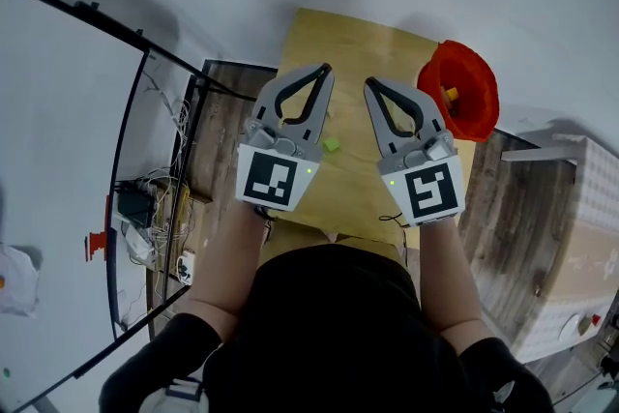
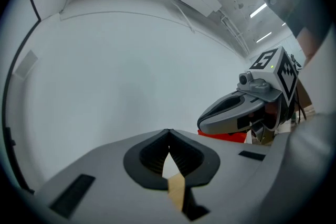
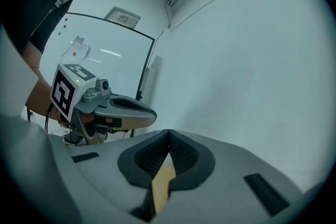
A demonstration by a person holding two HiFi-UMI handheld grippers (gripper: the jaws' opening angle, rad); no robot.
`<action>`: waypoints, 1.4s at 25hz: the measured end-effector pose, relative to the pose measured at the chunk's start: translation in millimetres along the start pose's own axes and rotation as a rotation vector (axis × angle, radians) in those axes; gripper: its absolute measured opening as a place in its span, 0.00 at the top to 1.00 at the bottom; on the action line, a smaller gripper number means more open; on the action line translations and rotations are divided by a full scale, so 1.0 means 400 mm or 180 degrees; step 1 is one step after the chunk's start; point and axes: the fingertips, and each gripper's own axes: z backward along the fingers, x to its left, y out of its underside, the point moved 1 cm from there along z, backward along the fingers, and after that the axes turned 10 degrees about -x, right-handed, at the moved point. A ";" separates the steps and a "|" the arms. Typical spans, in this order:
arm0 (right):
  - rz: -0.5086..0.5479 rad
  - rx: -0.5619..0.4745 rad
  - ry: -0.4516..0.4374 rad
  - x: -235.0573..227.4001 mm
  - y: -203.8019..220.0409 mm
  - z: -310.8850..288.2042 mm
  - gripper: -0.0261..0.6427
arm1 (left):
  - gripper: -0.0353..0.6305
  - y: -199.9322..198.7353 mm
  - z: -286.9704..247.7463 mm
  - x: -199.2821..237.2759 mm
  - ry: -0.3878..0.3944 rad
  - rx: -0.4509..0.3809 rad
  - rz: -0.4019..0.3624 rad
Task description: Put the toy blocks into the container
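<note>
In the head view both grippers are held side by side above a small wooden table (image 1: 372, 48). My left gripper (image 1: 326, 69) is shut with nothing between its jaws. My right gripper (image 1: 370, 83) is shut and empty too. A small green block (image 1: 332, 145) lies on the table between and below them. The red container (image 1: 462, 92) stands at the table's right edge, with a yellow block (image 1: 451, 94) inside. In the left gripper view my left gripper (image 2: 168, 131) points at a white wall, and the right gripper (image 2: 247, 107) shows beside it. The right gripper view shows my right gripper (image 3: 168, 131) closed.
A whiteboard on a black frame (image 1: 68, 150) stands to the left, with cables and a power strip (image 1: 145, 208) on the wooden floor beside it. A white box (image 1: 580, 237) sits at the right. A white wall rises behind the table.
</note>
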 end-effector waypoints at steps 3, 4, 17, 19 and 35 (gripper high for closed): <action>-0.0008 0.0031 -0.0041 0.016 0.011 -0.016 0.92 | 0.93 0.015 0.014 0.013 -0.0041 0.0023 0.0056; -0.0024 0.0049 -0.0057 0.021 0.018 -0.019 0.92 | 0.93 0.022 0.018 0.015 -0.0051 0.0039 0.0078; -0.0253 0.0312 -0.0319 0.086 0.155 -0.073 0.92 | 0.93 0.192 0.065 0.023 -0.0142 0.0373 0.0275; -0.0249 0.0364 -0.0393 0.097 0.177 -0.084 0.92 | 0.93 0.214 0.069 0.025 -0.0150 0.0410 0.0303; -0.0574 0.1141 -0.1089 0.216 0.519 -0.124 0.68 | 0.93 0.432 0.087 -0.006 -0.0094 0.0782 0.0555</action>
